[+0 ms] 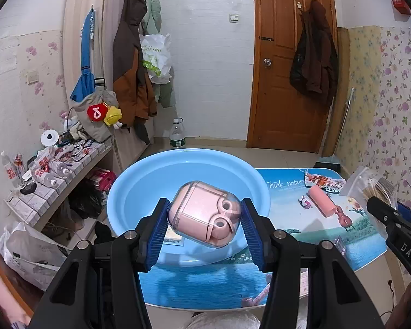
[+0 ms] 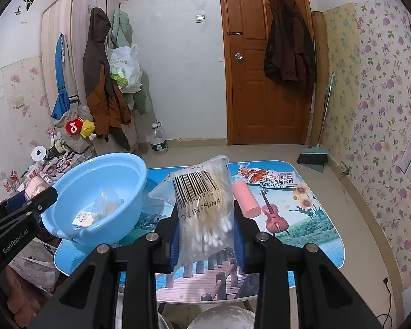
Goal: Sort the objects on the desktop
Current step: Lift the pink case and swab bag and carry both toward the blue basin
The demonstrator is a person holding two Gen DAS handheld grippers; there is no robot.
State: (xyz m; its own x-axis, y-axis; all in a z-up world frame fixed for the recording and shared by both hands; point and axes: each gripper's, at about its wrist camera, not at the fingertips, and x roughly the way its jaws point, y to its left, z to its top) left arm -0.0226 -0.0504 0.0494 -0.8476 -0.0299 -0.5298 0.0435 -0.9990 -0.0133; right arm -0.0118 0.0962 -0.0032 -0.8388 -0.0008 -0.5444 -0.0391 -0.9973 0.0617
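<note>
Left gripper (image 1: 204, 219) clamped on pink earbud case (image 1: 204, 213) in a clear shell, blue ribbed pads (image 1: 159, 229) pressing both sides, case lifted over the near rim of the blue basin (image 1: 139, 181). Basin sits on the left end of the table (image 1: 205, 282) with a landscape print, "Think nature" readable on it. Right gripper (image 2: 207, 229) closed on a clear bag of cotton swabs (image 2: 202, 205), bag upright between the fingers, barcode facing the camera, "IN CHINA" legible under it, digits partly readable. In the right wrist view the basin holds a small clear packet (image 2: 106, 205) and a small labelled card (image 2: 82, 218), print too small to read. Pink cylinder (image 2: 245, 197) lies on the table beside a violin print, a red snack packet (image 2: 268, 176) with Chinese text just behind it. Left gripper's body in the right view reads "GenRobot.AI"; right gripper's body in the left view reads "DAS". Water bottle (image 2: 158, 138) on the floor by the wall, wooden door (image 2: 263, 54) with a dark coat hanging on it
</note>
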